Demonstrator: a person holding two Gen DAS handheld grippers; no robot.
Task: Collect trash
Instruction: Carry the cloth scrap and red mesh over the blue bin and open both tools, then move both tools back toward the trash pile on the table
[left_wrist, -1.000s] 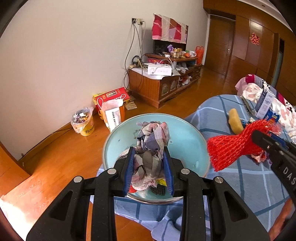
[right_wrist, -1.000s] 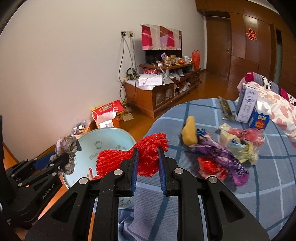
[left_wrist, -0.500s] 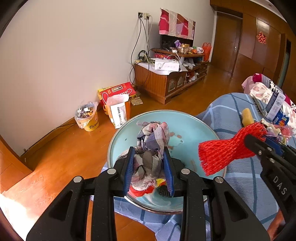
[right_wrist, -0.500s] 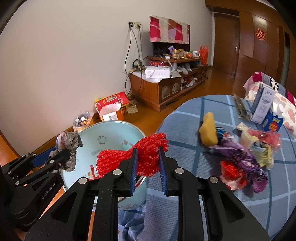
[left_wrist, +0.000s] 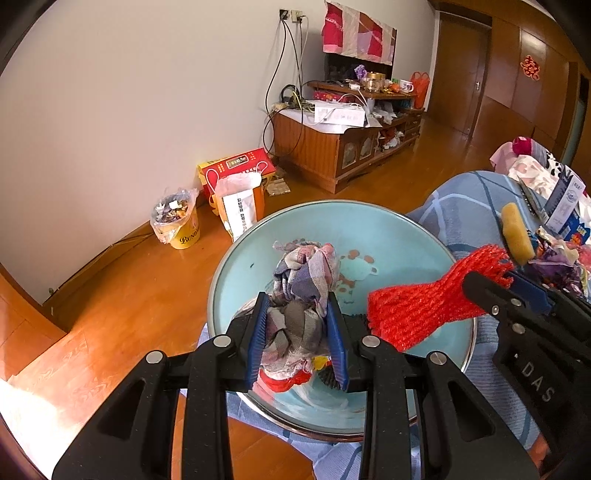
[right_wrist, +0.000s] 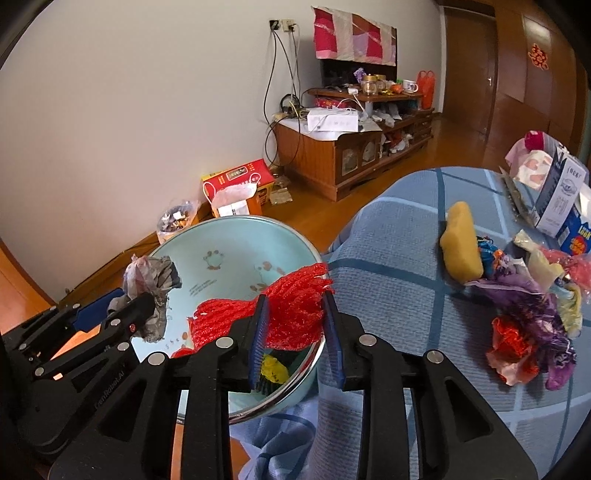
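Observation:
A light blue basin (left_wrist: 391, 236) (right_wrist: 229, 247) sits at the edge of the blue checked bed. My left gripper (left_wrist: 297, 332) is shut on a crumpled plaid cloth (left_wrist: 303, 280) and holds it over the basin; the cloth also shows in the right wrist view (right_wrist: 151, 275). My right gripper (right_wrist: 295, 325) is shut on a red foam net (right_wrist: 284, 314) over the basin's right rim; the net also shows in the left wrist view (left_wrist: 424, 306). Some trash lies in the basin bottom (right_wrist: 273, 369).
A pile of wrappers (right_wrist: 528, 317) and a yellow sponge (right_wrist: 460, 247) lie on the bed (right_wrist: 399, 258). A white and blue carton (right_wrist: 561, 199) stands at the right. On the floor are a small bin with a bag (left_wrist: 177, 221), a red box (left_wrist: 236, 170) and a TV cabinet (left_wrist: 332, 144).
Both grippers have moved left and forward with their loads. The red net has come from over the bed to over the basin's rim. The cloth stays over the basin.

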